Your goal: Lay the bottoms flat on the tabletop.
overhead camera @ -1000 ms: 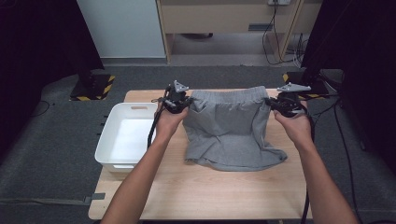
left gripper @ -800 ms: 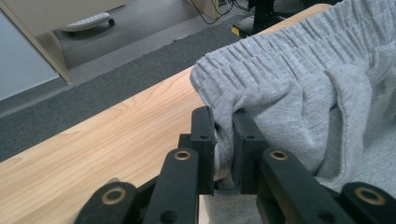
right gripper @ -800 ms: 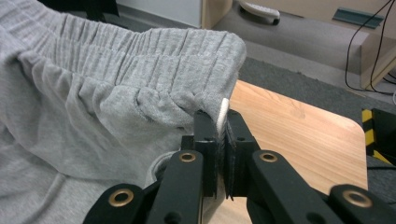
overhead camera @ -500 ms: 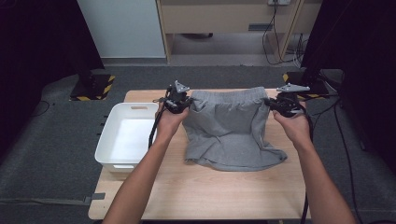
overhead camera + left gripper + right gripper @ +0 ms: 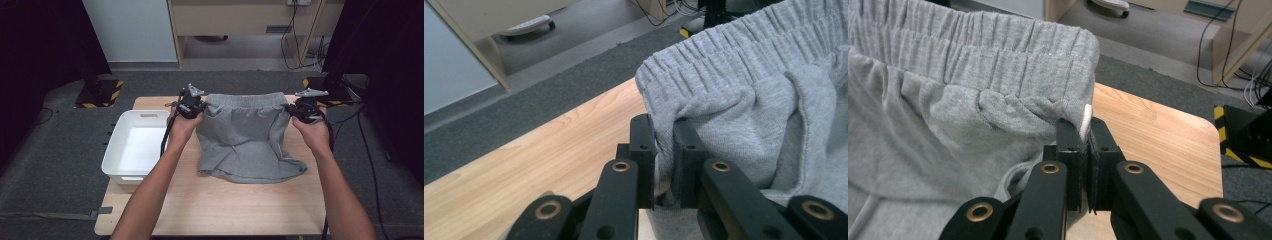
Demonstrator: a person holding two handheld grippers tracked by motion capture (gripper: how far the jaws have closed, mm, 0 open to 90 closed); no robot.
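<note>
From above, the left tongs (image 5: 192,106) and right tongs (image 5: 305,111) stretch the grey shorts (image 5: 245,135) between them over the desk (image 5: 240,205); each tongs' own view shows a waistband corner clamped, so laying flat or folding probably follows.

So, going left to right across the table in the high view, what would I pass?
White rectangular plastic bin → left gripper → grey cotton drawstring shorts → right gripper.
</note>
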